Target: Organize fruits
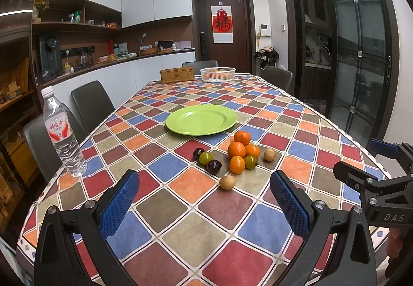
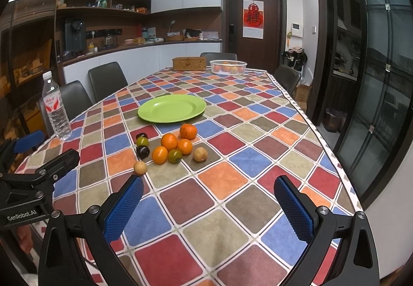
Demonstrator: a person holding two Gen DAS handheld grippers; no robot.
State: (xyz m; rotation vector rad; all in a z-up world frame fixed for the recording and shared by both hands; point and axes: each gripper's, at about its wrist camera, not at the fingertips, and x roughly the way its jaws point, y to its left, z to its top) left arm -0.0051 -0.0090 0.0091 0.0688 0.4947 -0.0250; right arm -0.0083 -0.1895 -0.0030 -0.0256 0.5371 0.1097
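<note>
I can't make out what fills the far white basket (image 1: 218,74); both my left hand-held gripper (image 1: 204,204) and right hand-held gripper (image 2: 208,208) gape wide, empty, over the desk (image 1: 180,224), the fruit pile (image 1: 237,154) unobstructed ahead.

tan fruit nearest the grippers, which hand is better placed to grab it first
Left, marginally. The near tan fruit lies almost centred ahead of the open left gripper; for the right gripper, also open, it sits off toward its left finger.
</note>
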